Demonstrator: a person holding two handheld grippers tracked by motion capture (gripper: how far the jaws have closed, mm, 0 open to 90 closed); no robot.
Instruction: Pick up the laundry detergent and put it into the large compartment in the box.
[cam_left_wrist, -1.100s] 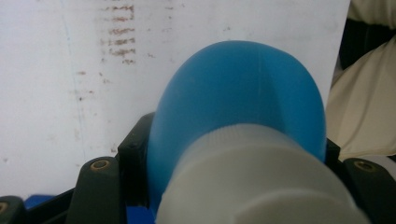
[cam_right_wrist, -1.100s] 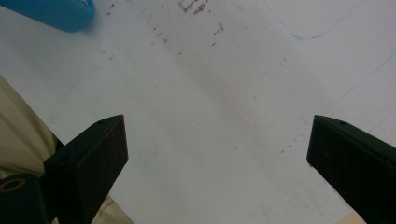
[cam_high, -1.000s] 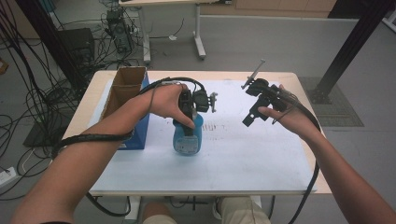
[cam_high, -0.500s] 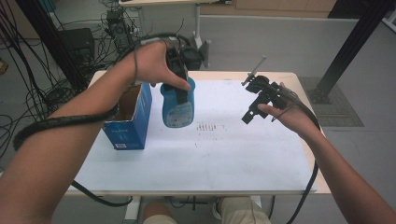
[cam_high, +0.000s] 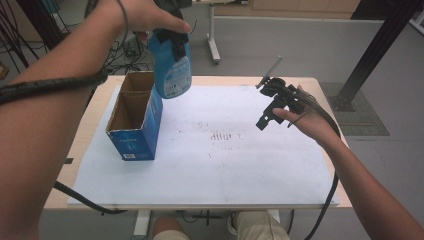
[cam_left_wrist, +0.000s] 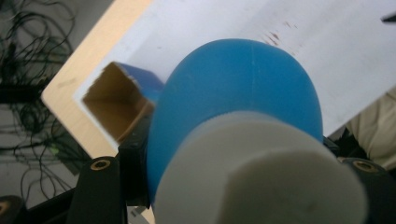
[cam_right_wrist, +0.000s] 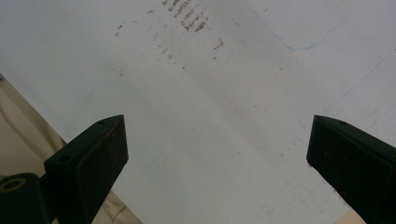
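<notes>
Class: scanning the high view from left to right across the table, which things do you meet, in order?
Cardboard box → blue bottle held up in the left gripper → brown marks on the white sheet → right gripper.

Nothing can be read for certain. The open blue cardboard box (cam_high: 135, 145), lower left of centre in the high view, bears a small white mark, perhaps a brand, too blurred to read. The blue plastic bottle (cam_high: 172, 70), upper left, carries a pale label, equally illegible.
</notes>
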